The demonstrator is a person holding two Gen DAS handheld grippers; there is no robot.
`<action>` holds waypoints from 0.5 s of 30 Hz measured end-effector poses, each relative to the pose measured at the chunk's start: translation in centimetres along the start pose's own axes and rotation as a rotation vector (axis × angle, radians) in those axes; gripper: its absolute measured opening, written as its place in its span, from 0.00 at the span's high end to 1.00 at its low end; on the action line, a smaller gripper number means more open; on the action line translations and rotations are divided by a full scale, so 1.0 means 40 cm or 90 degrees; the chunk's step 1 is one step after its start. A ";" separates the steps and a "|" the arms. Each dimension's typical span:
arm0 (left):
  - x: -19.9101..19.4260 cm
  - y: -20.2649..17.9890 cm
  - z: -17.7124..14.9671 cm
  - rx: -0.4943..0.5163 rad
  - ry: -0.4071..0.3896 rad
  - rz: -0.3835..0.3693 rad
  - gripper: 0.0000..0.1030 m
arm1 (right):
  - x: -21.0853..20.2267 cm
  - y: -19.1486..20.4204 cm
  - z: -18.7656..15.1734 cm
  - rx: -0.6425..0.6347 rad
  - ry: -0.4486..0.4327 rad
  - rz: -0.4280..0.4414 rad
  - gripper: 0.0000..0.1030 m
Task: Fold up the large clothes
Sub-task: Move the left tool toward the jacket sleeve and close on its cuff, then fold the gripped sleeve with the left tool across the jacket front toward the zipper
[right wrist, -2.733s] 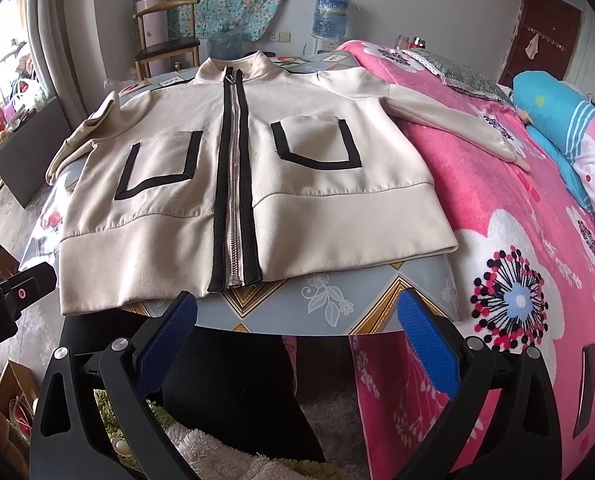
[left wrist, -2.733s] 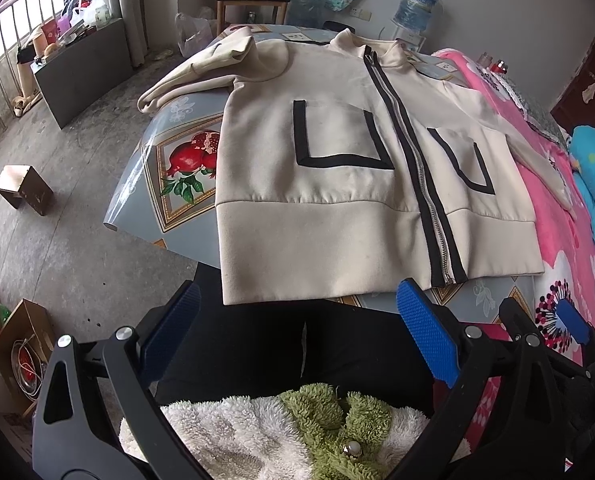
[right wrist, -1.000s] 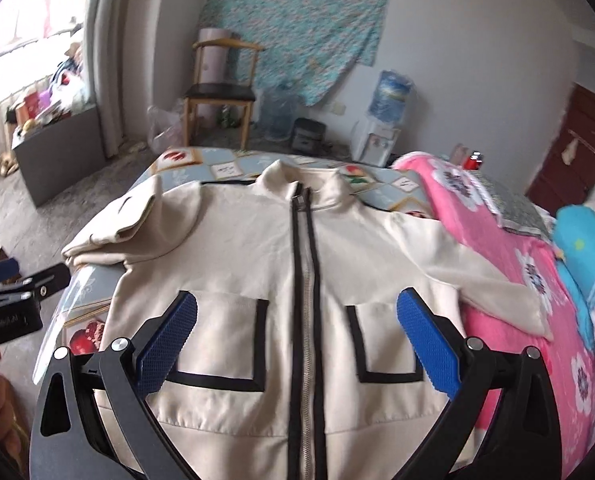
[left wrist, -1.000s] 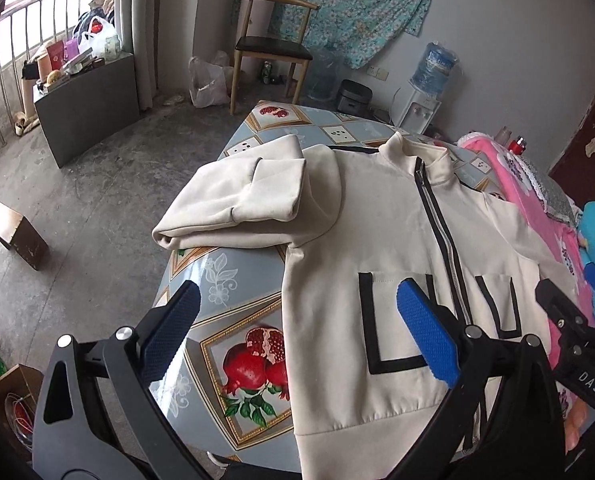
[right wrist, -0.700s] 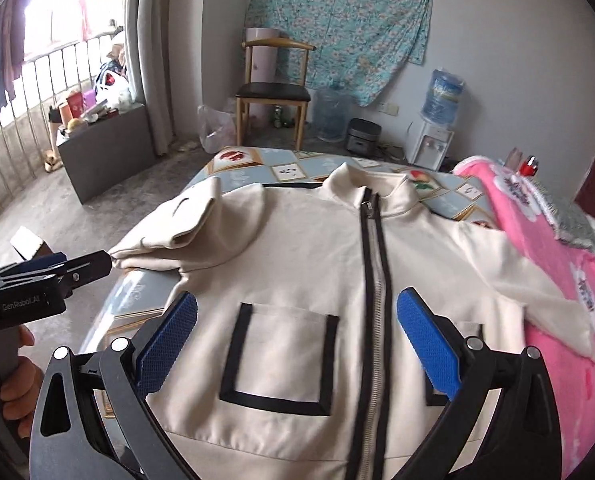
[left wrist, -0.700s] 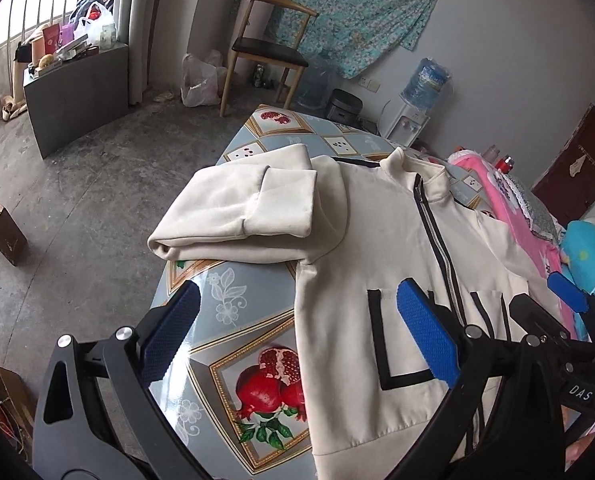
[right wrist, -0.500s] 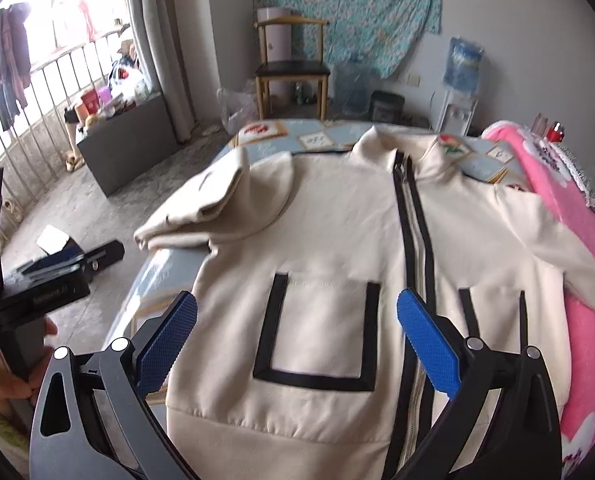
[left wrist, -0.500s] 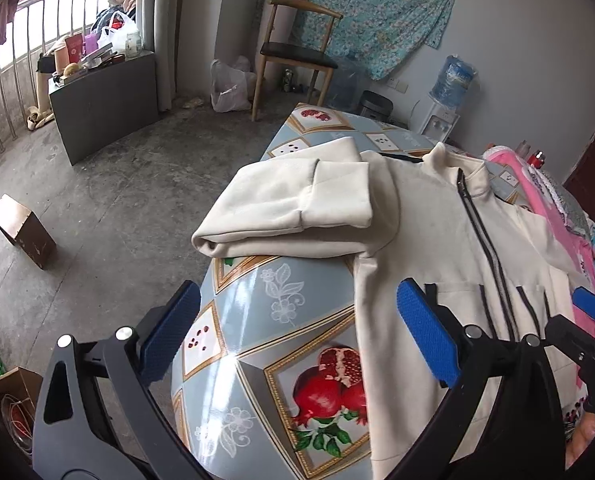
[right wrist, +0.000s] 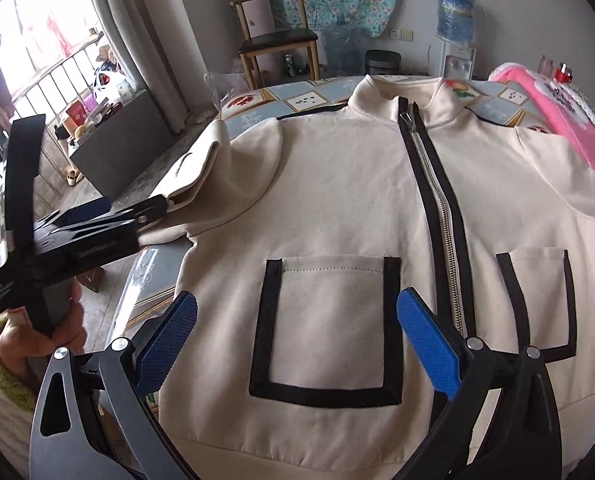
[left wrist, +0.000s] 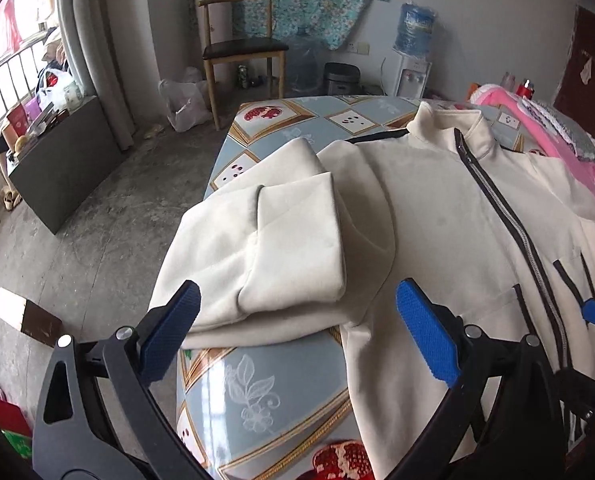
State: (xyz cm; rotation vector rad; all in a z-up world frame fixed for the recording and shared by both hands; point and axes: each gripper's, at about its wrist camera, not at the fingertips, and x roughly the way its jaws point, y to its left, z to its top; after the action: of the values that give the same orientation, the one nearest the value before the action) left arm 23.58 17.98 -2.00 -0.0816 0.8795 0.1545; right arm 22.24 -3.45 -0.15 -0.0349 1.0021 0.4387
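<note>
A cream zip jacket [right wrist: 337, 208] with black trim and two front pockets lies face up on a table covered by a blue tile-print cloth [left wrist: 265, 384]. Its left sleeve [left wrist: 265, 256] is doubled back on itself at the table's left edge. My left gripper [left wrist: 297, 320] hovers open just short of that folded sleeve, nothing between its blue pads [left wrist: 425, 336]. My right gripper [right wrist: 297, 328] hangs open above the jacket's left pocket [right wrist: 329, 320]. The left gripper [right wrist: 129, 208] also shows in the right wrist view, held by a hand at the sleeve's edge.
A pink flowered bed [right wrist: 545, 92] borders the table on the right. A wooden chair [left wrist: 241, 48], water dispenser [left wrist: 413, 48] and plastic bag stand at the far wall. A dark low cabinet [left wrist: 65, 160] and a small box [left wrist: 25, 316] sit on the concrete floor at left.
Both grippers have moved forward over the table. The left one swung left and closed in on the folded sleeve; the right one came down nearer the left pocket. Both stayed open.
</note>
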 end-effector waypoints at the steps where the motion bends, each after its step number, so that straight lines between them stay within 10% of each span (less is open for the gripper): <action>1: 0.015 -0.006 0.005 0.008 0.003 0.008 0.19 | 0.000 -0.005 0.001 0.003 0.001 0.003 0.05; 5: 0.080 -0.003 0.015 0.011 0.057 0.018 0.58 | 0.009 -0.027 0.003 0.004 0.006 0.002 0.05; 15: 0.026 0.023 0.091 -0.015 0.031 0.022 0.89 | 0.022 -0.125 0.028 0.066 -0.003 0.022 0.06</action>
State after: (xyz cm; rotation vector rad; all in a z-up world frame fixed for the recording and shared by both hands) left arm 26.85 19.46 -0.50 -0.0929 0.9284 0.1969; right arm 25.41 -7.46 -1.13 0.0763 1.0200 0.4178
